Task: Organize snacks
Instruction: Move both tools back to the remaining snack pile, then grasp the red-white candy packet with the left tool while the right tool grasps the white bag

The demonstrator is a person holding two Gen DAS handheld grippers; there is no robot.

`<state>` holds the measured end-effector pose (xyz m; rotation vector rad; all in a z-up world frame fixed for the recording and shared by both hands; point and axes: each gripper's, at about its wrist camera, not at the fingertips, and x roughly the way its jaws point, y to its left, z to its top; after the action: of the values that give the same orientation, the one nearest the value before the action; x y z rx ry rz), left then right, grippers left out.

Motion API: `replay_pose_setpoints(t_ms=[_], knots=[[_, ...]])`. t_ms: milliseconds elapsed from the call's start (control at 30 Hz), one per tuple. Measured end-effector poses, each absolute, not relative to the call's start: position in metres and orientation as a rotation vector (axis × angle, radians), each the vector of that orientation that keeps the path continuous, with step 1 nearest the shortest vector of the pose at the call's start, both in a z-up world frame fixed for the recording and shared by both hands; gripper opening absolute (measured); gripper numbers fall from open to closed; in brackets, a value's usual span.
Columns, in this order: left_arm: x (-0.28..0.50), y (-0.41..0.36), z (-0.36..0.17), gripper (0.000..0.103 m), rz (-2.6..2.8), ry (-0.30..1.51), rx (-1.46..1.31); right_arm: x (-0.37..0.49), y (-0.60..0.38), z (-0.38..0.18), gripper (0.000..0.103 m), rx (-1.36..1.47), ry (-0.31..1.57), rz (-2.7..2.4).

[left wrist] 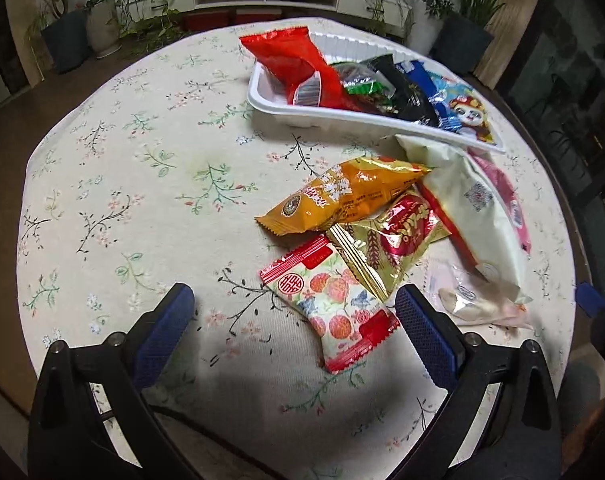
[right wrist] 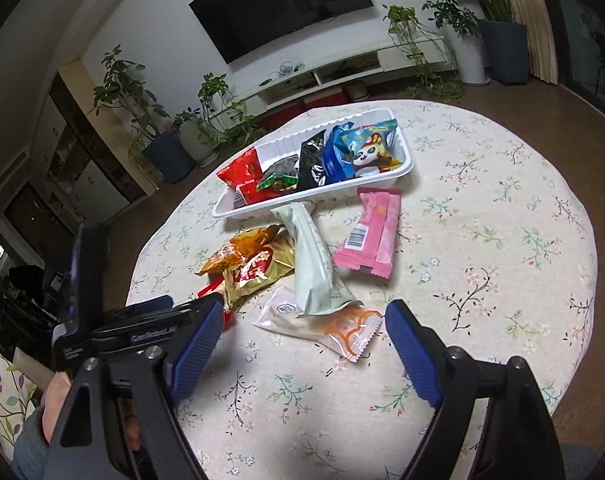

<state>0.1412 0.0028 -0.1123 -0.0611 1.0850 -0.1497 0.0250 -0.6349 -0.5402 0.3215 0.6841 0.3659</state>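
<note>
A white tray (left wrist: 262,96) at the far side of the table holds several packets, among them a red one (left wrist: 290,60) and a panda one (right wrist: 366,152). Loose snacks lie in front of it: an orange packet (left wrist: 342,196), a gold-and-red one (left wrist: 398,236), a long pale green one (right wrist: 310,264) and a pink one (right wrist: 368,232). My left gripper (left wrist: 298,320) is open just above the table, with a red-and-white peach packet (left wrist: 330,304) lying between its fingers. Open as well, my right gripper (right wrist: 302,340) stands close behind a clear packet with orange print (right wrist: 330,326).
The round table wears a floral cloth (left wrist: 142,200); its left half and near edge carry no snacks. The left gripper's body (right wrist: 114,320) sits close beside my right gripper. Potted plants (right wrist: 162,148), a low white shelf and a wall television stand beyond the table.
</note>
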Motion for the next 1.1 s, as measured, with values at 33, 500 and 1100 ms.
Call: replay_pose_setpoints(t_ms=[33, 500, 1100], knots=[[0.144, 0.002, -0.113, 0.101, -0.15, 1.088, -0.057, 0.025, -0.634, -0.54, 0.086, 0.317, 0.685, 0.369], [0.148, 0.014, -0.117, 0.074, -0.198, 1.081, -0.03, 0.022, -0.627, -0.546, 0.084, 0.292, 0.699, 0.38], [0.142, 0.013, -0.119, 0.06, -0.228, 1.079, 0.08, 0.019, -0.616, -0.543, 0.084, 0.225, 0.709, 0.388]])
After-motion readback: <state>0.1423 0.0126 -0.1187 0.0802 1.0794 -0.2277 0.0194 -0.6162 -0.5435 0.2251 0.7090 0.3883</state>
